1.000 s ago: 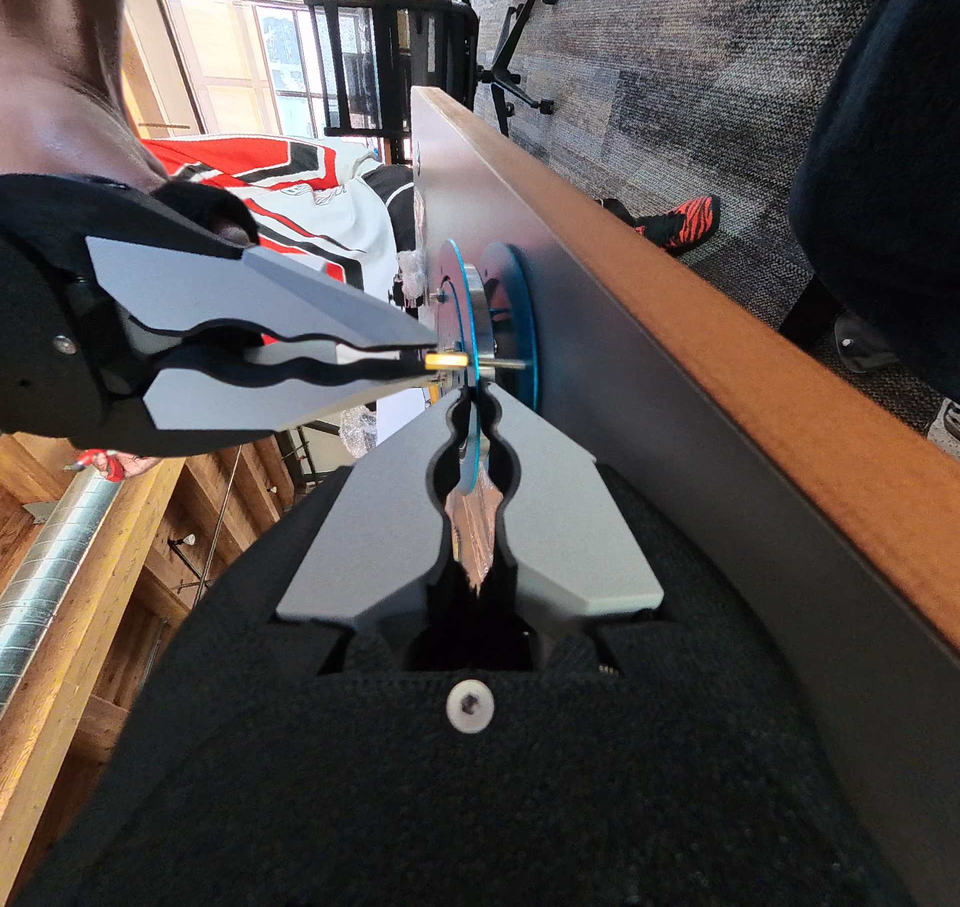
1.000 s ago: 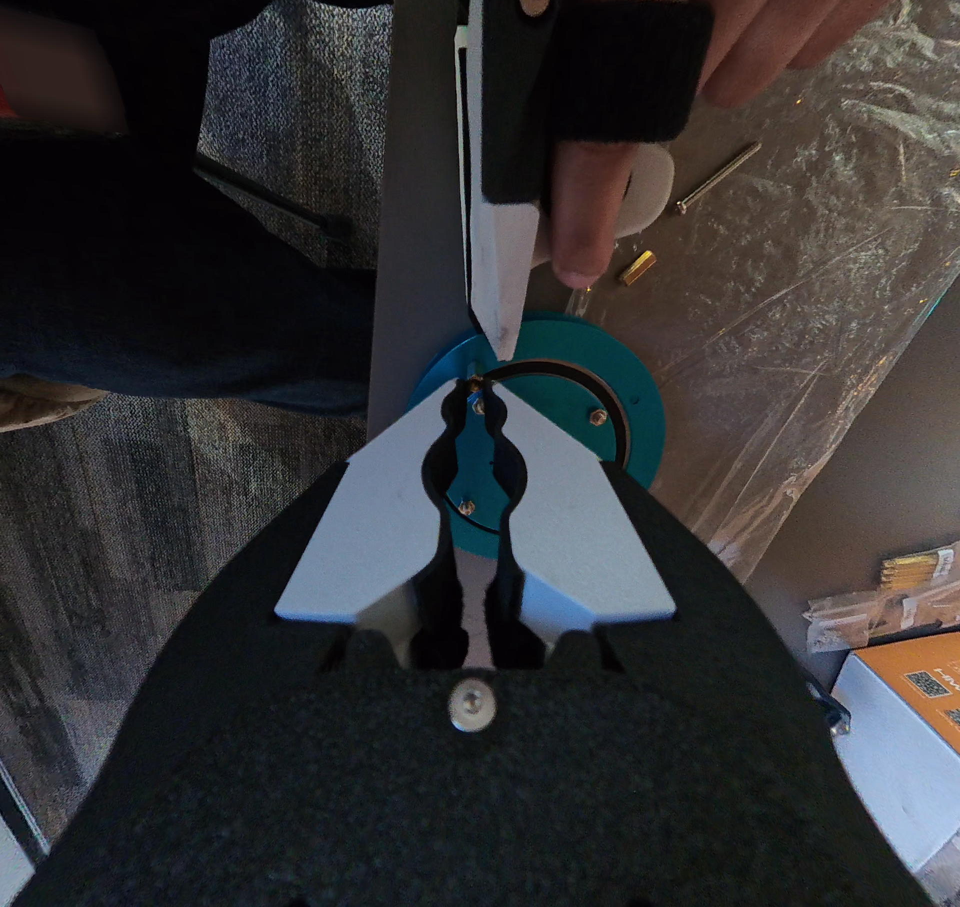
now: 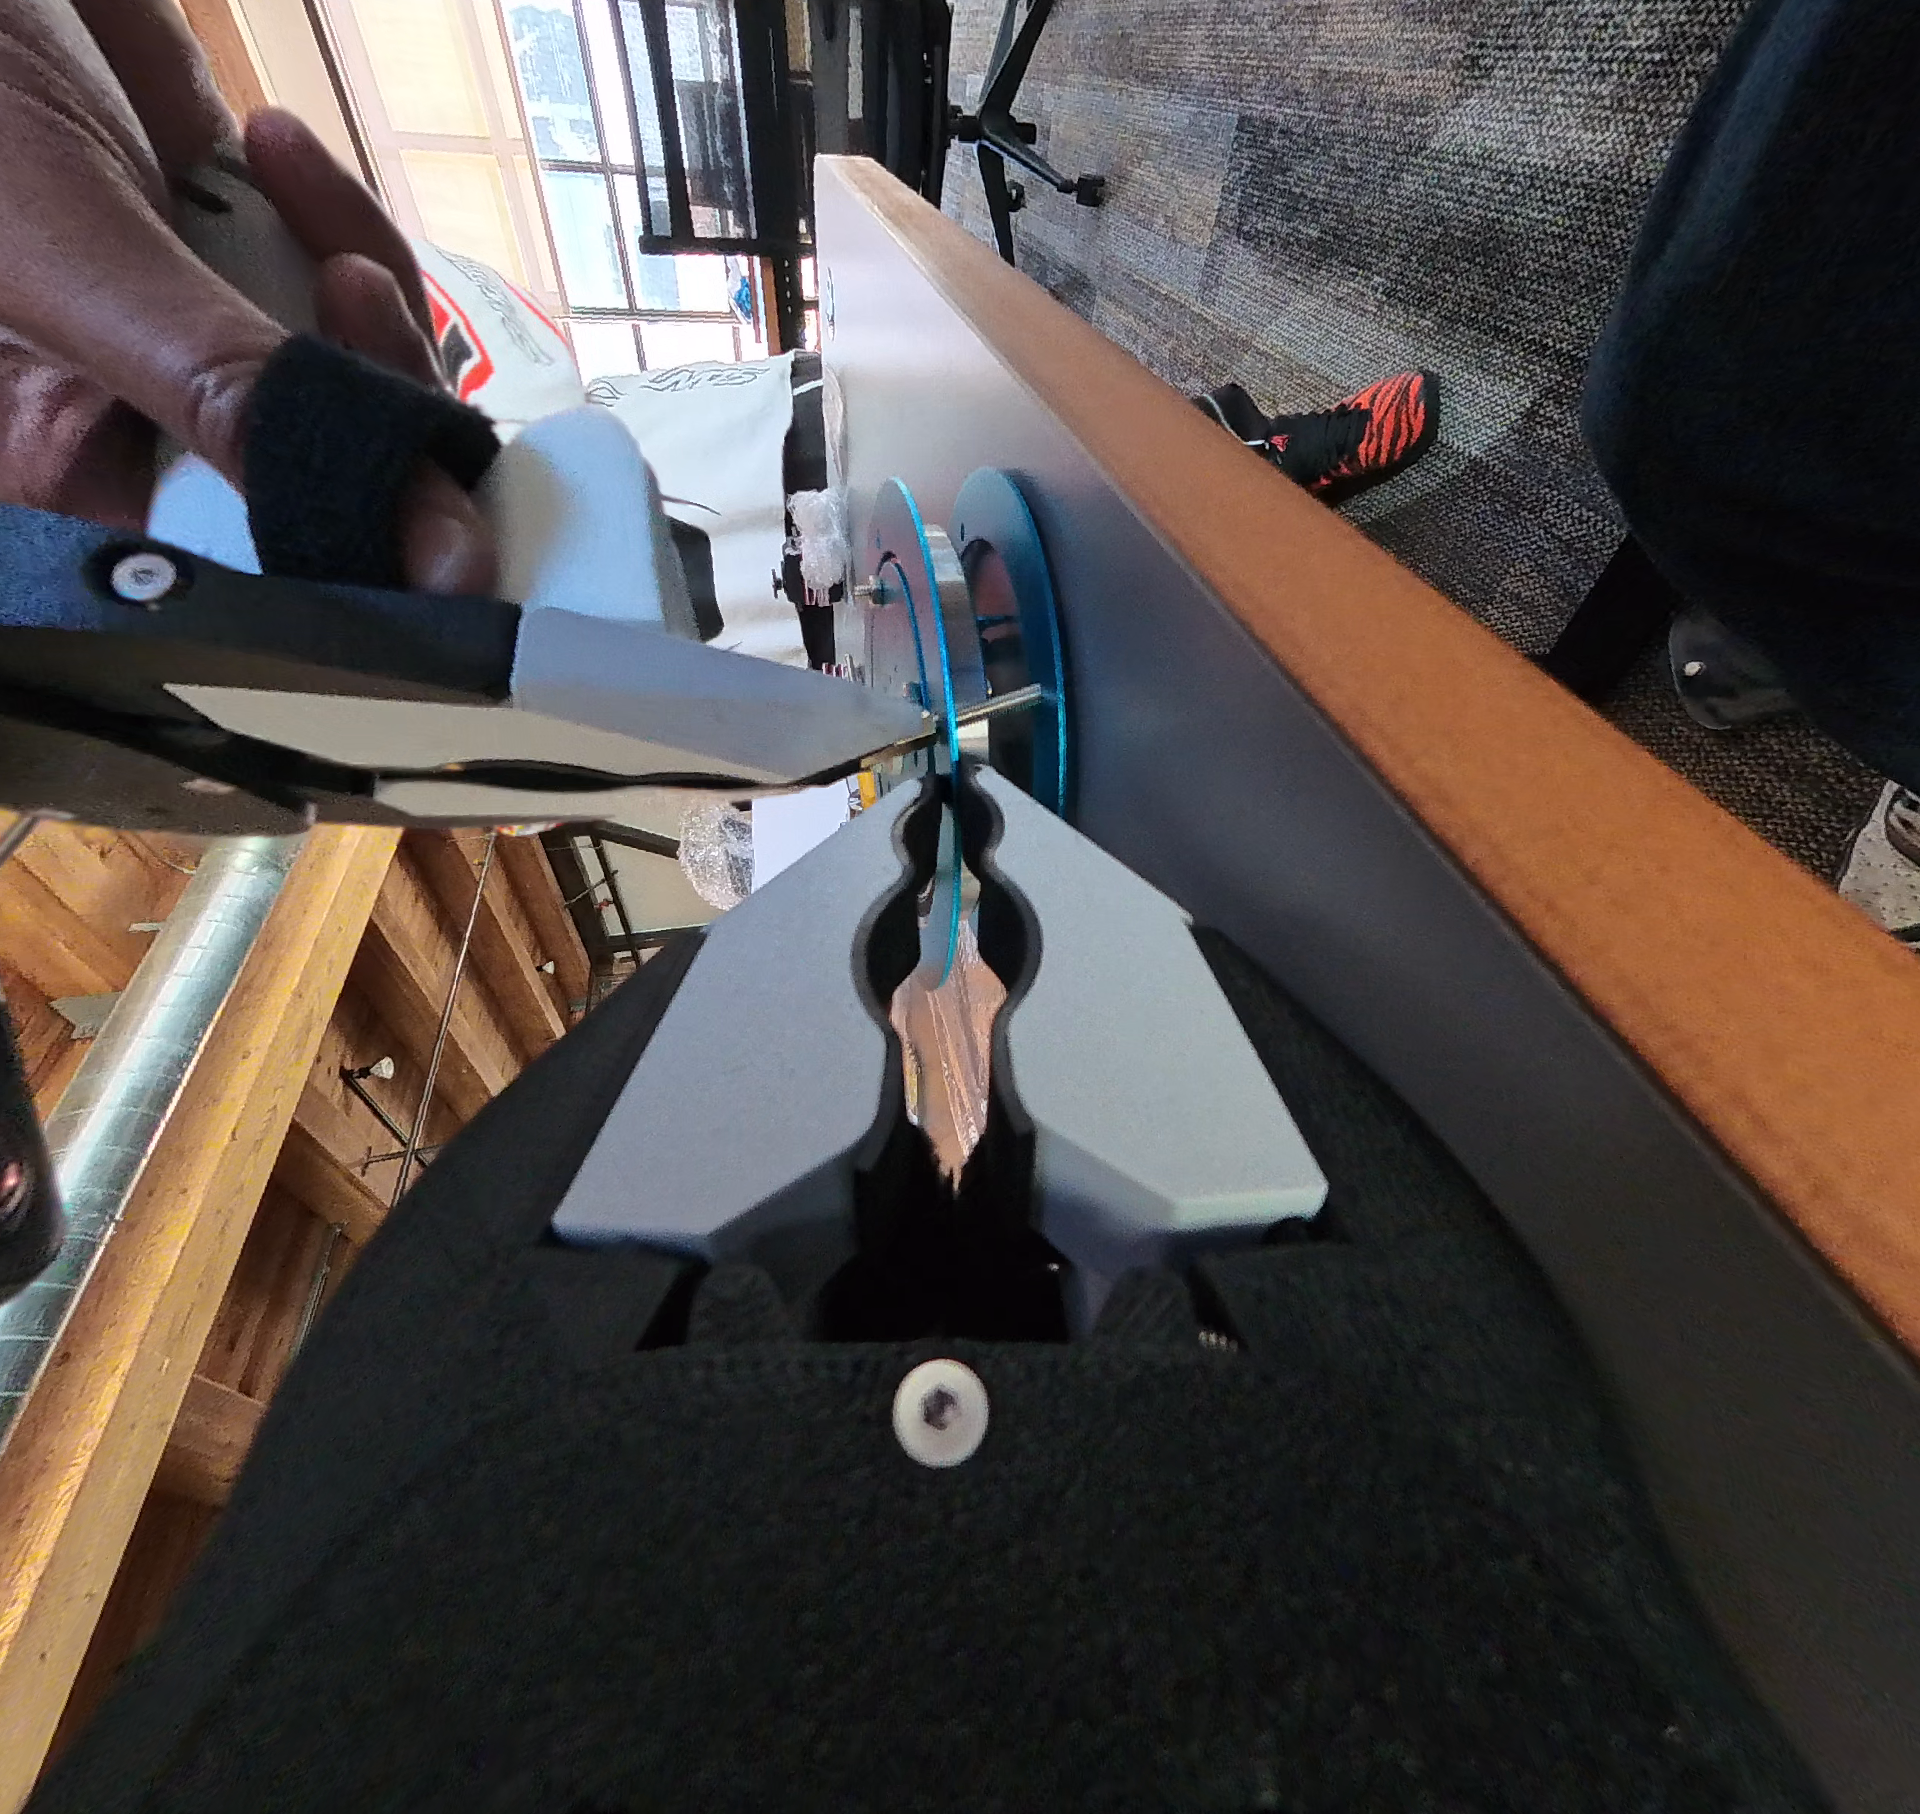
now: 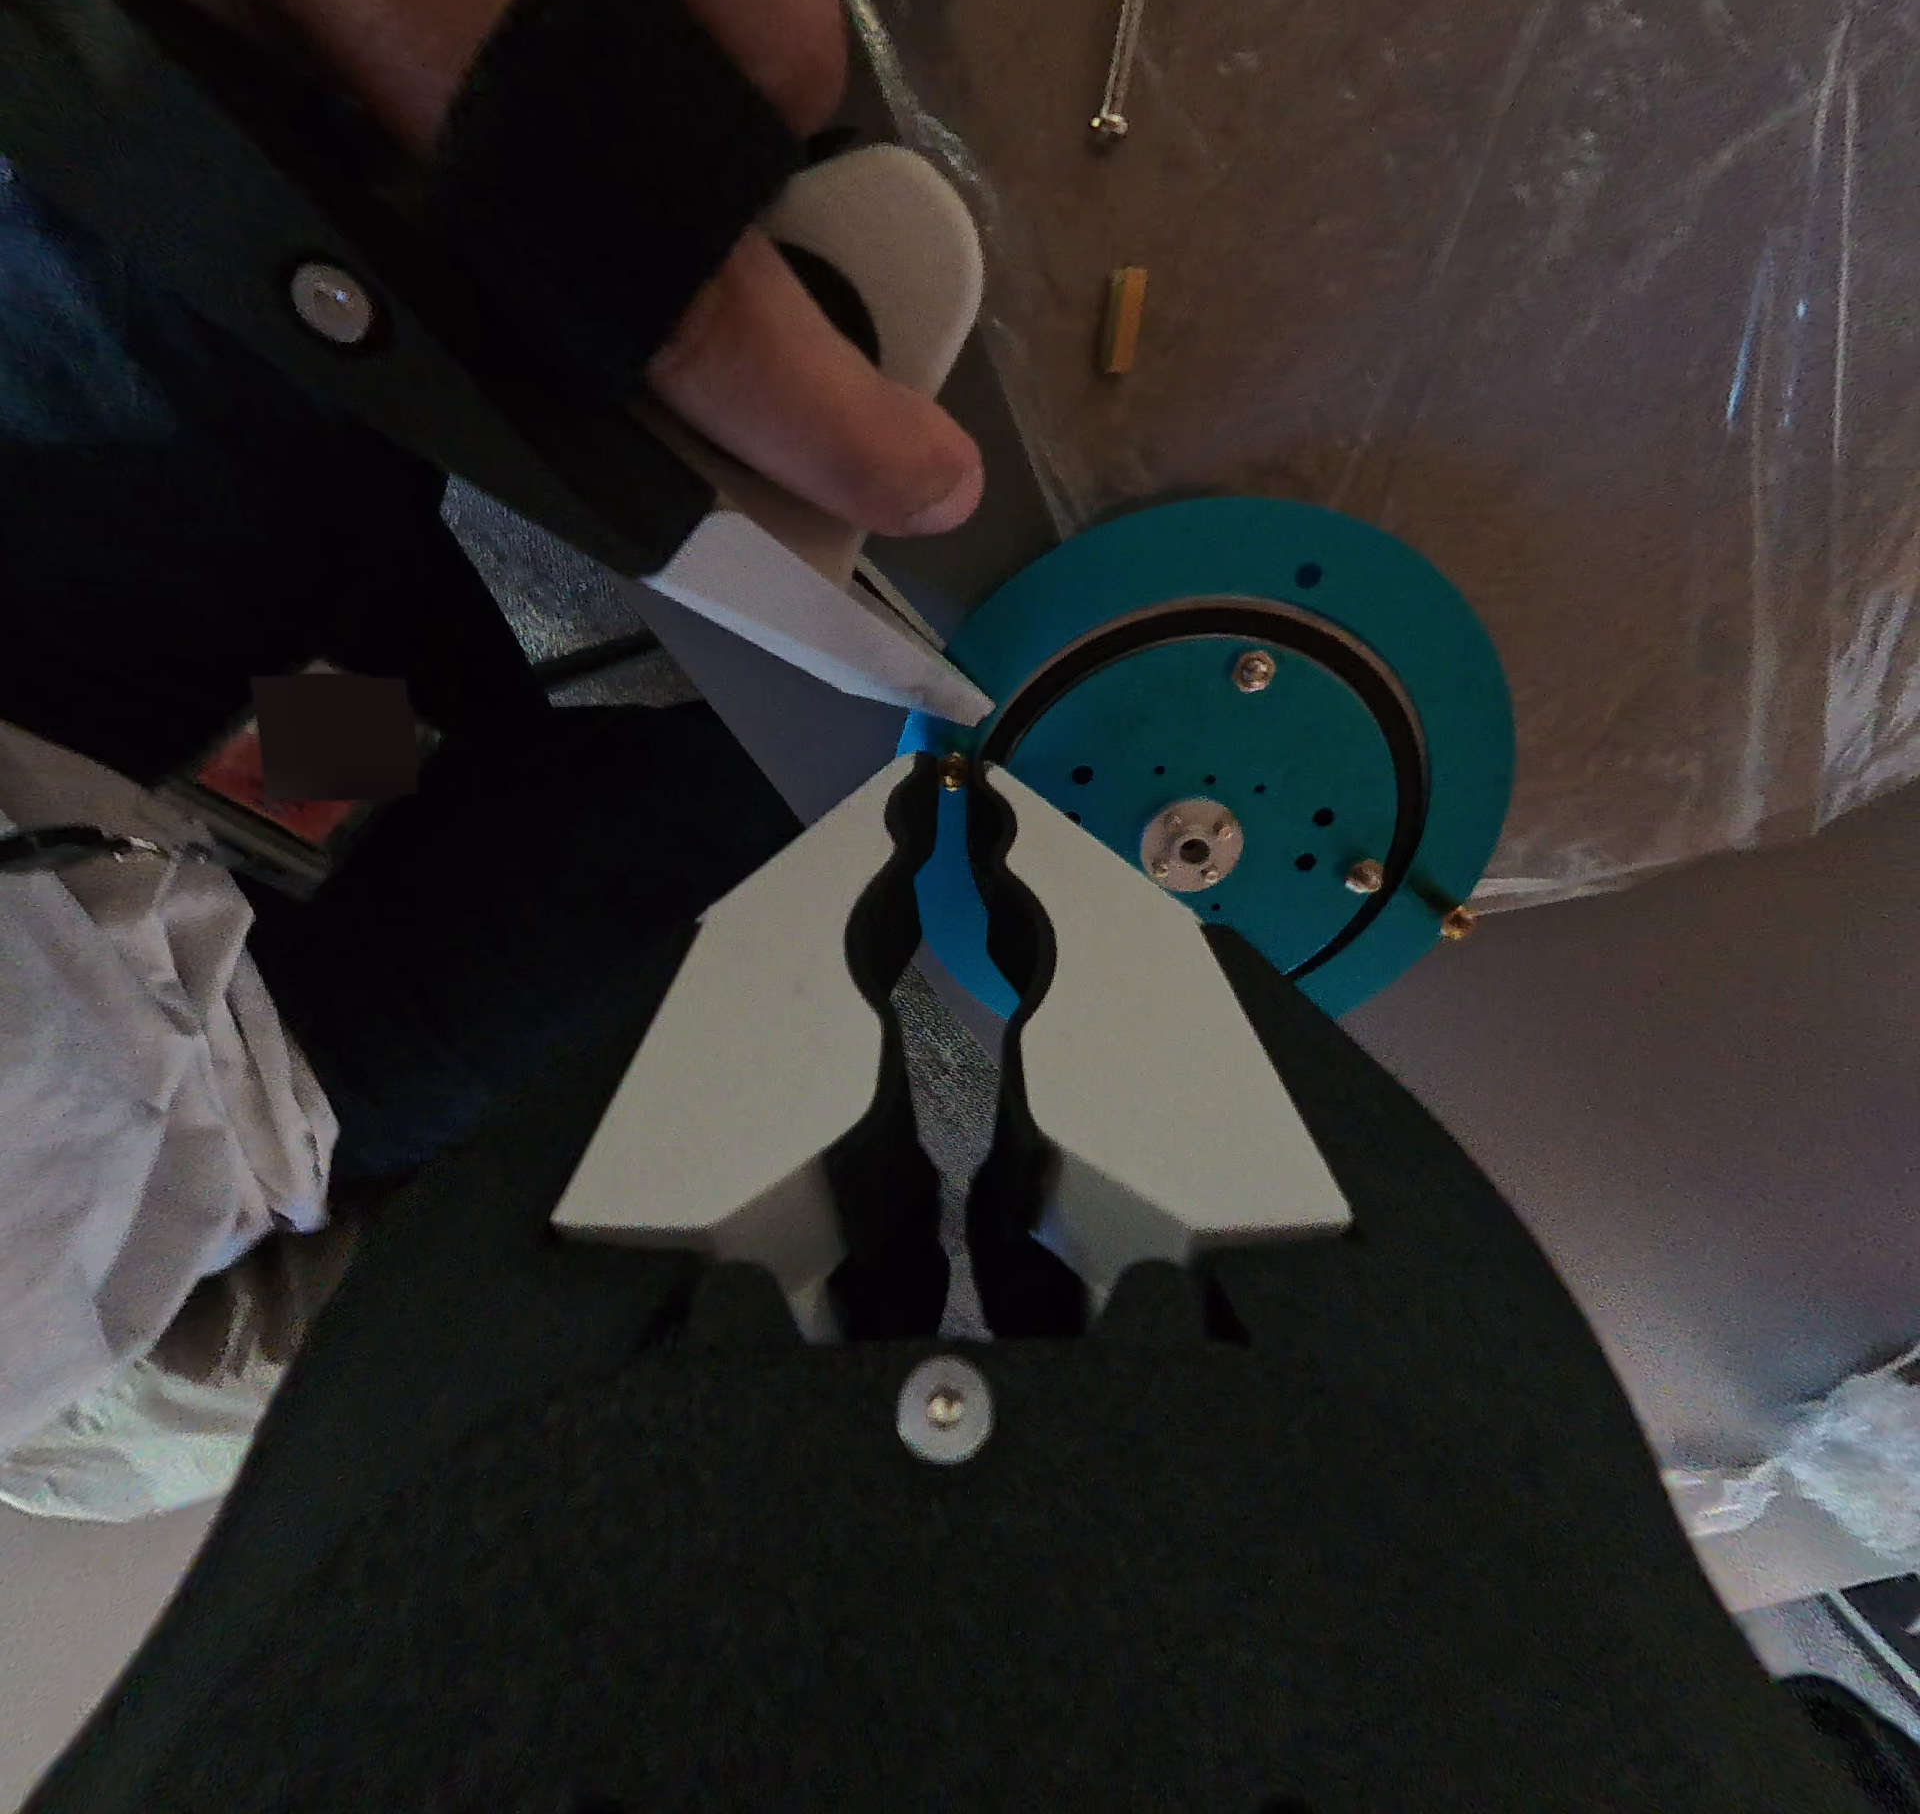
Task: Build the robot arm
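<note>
I have the left gripper [image 3: 940,808] clamped on the rim of the upper blue disc [image 3: 940,642], which stands on edge against the grey surface [image 3: 1247,829]. My right gripper [image 4: 951,777] has its jaws closed on a brass standoff [image 4: 952,770] at that rim. If either grip slips, I judge the standoff could cross-thread or drop. The left wrist view shows the screw [image 3: 1003,704] bridging the two discs; the right wrist view shows the disc face, a spare standoff [image 4: 1124,320] and a long bolt [image 4: 1127,19] on plastic sheet [image 4: 1558,310].
</note>
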The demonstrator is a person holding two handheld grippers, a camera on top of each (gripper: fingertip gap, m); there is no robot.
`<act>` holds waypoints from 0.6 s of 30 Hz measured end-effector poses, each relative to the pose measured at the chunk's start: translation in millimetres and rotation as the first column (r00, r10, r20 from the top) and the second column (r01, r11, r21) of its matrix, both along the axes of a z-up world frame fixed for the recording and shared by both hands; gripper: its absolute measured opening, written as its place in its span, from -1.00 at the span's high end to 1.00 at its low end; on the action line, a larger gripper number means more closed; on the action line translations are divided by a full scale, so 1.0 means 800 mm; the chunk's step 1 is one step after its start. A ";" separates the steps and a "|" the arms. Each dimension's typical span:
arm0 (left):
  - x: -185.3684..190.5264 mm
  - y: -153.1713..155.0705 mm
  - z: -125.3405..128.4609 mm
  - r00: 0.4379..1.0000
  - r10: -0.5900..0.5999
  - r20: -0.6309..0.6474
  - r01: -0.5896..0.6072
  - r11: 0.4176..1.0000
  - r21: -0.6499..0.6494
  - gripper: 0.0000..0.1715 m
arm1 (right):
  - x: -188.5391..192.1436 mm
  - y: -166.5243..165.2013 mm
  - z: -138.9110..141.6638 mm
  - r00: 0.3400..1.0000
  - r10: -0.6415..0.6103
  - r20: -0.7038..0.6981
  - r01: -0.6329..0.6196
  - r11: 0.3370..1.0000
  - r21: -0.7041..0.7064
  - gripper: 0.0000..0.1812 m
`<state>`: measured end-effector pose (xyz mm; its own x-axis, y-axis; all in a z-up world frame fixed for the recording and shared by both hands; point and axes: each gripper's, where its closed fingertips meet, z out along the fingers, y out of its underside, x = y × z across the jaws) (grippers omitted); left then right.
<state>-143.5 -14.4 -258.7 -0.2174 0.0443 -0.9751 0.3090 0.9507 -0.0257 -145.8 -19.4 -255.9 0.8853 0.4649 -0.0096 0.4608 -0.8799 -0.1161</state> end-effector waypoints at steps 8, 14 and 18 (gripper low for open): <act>0.000 0.000 0.000 1.000 -0.002 -0.002 0.002 1.000 0.002 0.97 | -0.001 0.000 -0.001 0.977 -0.206 -0.050 0.208 0.977 0.039 0.95; -0.001 0.001 0.001 1.000 0.003 -0.003 -0.003 1.000 -0.017 0.97 | -0.001 0.002 0.008 0.987 -0.139 -0.075 0.146 0.984 0.099 0.83; -0.004 0.004 0.003 0.999 0.034 -0.031 -0.036 0.996 -0.087 0.96 | -0.003 0.004 0.036 0.983 -0.043 -0.178 0.085 0.969 0.232 0.77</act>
<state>-146.8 -11.0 -256.3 -0.2463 -0.0492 -0.9679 0.2732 0.9547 -0.1181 -147.9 -16.6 -227.4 0.9082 0.4143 -0.0588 0.3594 -0.8444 -0.3973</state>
